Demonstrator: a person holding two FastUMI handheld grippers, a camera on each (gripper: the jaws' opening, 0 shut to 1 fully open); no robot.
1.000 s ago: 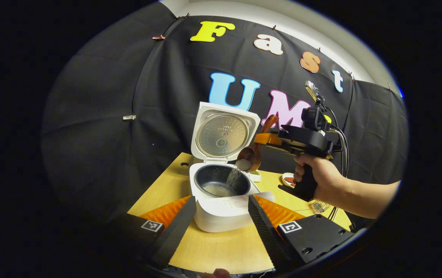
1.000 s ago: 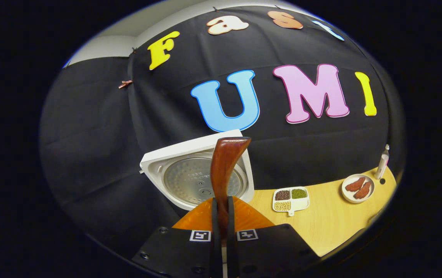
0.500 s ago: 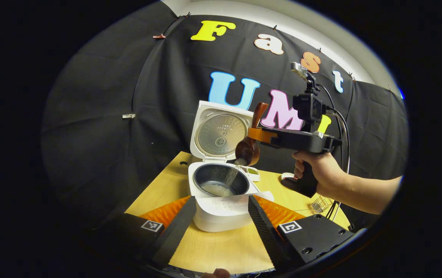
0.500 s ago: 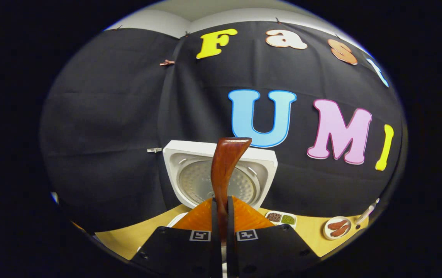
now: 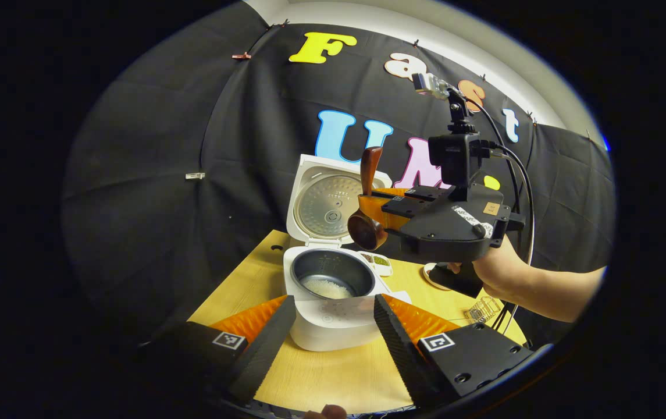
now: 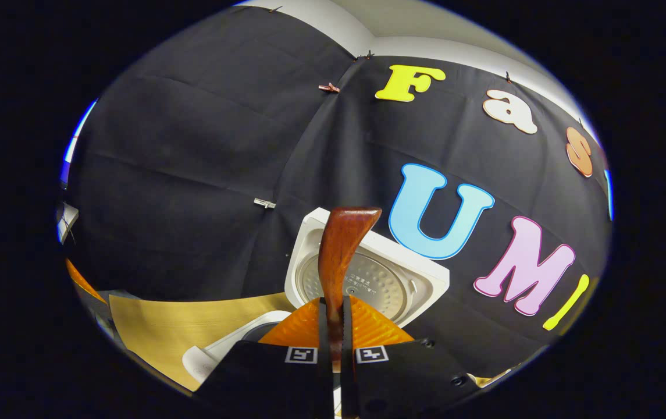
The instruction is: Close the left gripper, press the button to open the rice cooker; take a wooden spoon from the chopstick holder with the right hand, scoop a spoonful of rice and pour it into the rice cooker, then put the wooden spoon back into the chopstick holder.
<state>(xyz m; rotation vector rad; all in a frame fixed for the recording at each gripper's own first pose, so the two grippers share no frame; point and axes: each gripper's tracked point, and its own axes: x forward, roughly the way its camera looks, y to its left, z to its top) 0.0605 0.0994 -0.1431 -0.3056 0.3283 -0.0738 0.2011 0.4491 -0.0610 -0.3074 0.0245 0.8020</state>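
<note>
The wooden spoon (image 5: 367,203) is pinched by its handle between the two fingers of my right gripper (image 6: 333,326), both fingers pressed flat against it. In the right gripper view the handle rises straight up from the fingers, its flared end in front of the raised lid (image 6: 379,279). In the left gripper view the spoon hangs in the air above the right side of the open pot, bowl downward and handle up, clear of the cooker.

The rice cooker (image 5: 330,308) stands open near the table's (image 5: 333,378) front edge, toward its left side. Its lid stands upright at the back, the metal inner plate facing me. A low heap of white rice (image 5: 325,287) lies in the bottom of the dark inner pot.

My left gripper (image 5: 333,326) hovers low in front of the cooker with its fingers spread wide, one on each side of the cooker's front, gripping nothing. I cannot tell whether they touch the cooker.

My hand (image 5: 498,270) holding the right gripper's handle is off to the right, over the table's right side. Behind the cooker, toward the back edge, sits a small divided dish (image 5: 378,262) of beans. A wire rack (image 5: 482,309) stands near the right edge, partly hidden behind my arm.
</note>
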